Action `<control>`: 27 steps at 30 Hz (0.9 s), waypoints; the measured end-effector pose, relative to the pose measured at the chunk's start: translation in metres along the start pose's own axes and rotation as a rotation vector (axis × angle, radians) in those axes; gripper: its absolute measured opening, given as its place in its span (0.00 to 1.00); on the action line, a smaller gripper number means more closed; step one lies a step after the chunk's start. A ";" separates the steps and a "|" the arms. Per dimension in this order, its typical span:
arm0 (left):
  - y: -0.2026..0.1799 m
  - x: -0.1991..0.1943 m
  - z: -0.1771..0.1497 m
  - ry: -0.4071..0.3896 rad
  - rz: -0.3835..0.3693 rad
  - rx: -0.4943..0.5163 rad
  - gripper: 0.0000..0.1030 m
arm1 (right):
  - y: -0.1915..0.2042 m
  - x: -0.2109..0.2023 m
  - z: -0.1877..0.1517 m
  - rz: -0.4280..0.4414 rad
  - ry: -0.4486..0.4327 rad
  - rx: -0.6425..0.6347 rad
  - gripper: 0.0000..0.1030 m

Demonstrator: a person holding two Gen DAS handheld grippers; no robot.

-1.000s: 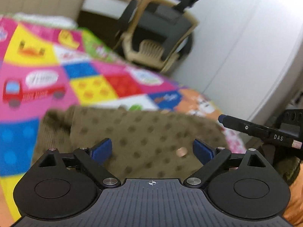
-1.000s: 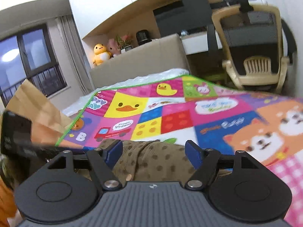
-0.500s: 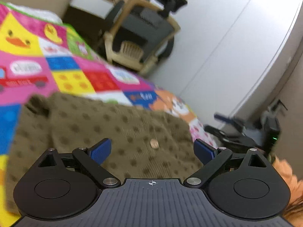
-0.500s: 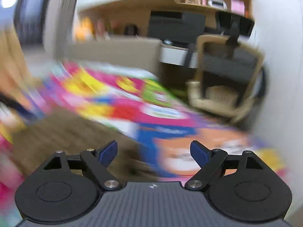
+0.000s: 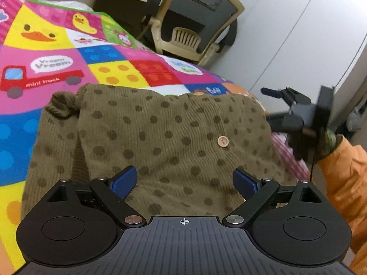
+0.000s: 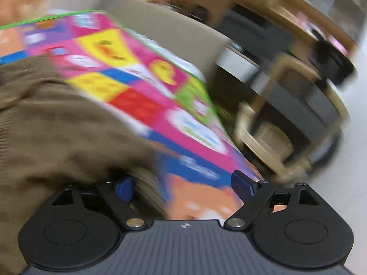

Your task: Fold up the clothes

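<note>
Patchwork play mat (image 5: 57, 52), dotted olive garment (image 5: 160, 137), right view motion-blurred

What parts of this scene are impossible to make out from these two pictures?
- Right wrist view: motion blur smears everything; the brown garment's dots and the mat's print are unreadable.
- Left wrist view: the garment's near edge is hidden behind the left gripper.
- Left wrist view: the right gripper is small and blurred; its fingers' spread cannot be judged there.
- The office chair is cut off by the top edge.
</note>
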State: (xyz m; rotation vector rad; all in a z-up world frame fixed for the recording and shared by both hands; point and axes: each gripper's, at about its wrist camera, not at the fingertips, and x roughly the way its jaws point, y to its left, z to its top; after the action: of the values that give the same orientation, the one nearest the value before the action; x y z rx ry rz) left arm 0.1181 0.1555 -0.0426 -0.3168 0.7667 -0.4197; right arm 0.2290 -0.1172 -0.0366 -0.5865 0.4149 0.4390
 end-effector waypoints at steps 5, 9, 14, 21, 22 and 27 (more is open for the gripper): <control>0.000 0.001 0.005 -0.005 0.009 0.003 0.91 | -0.029 -0.009 -0.019 0.049 0.042 0.199 0.94; 0.008 -0.023 0.018 -0.072 0.010 -0.038 0.93 | -0.055 -0.028 -0.035 0.105 0.042 0.391 0.94; 0.030 -0.036 0.037 -0.144 -0.040 -0.143 0.94 | -0.064 -0.052 -0.040 0.096 0.018 0.527 0.96; 0.026 0.017 0.050 -0.055 -0.115 -0.189 0.95 | -0.037 -0.075 -0.023 -0.004 0.027 0.364 1.00; 0.027 0.027 0.049 -0.034 -0.061 -0.189 0.95 | -0.040 -0.076 -0.026 -0.042 0.048 0.359 1.00; 0.042 0.021 0.048 -0.111 0.097 -0.224 0.95 | -0.065 -0.106 -0.052 -0.058 0.057 0.529 1.00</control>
State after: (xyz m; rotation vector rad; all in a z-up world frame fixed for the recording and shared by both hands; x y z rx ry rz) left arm 0.1763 0.1879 -0.0401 -0.5058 0.7183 -0.2226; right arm 0.1614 -0.2264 0.0042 -0.0975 0.5425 0.2409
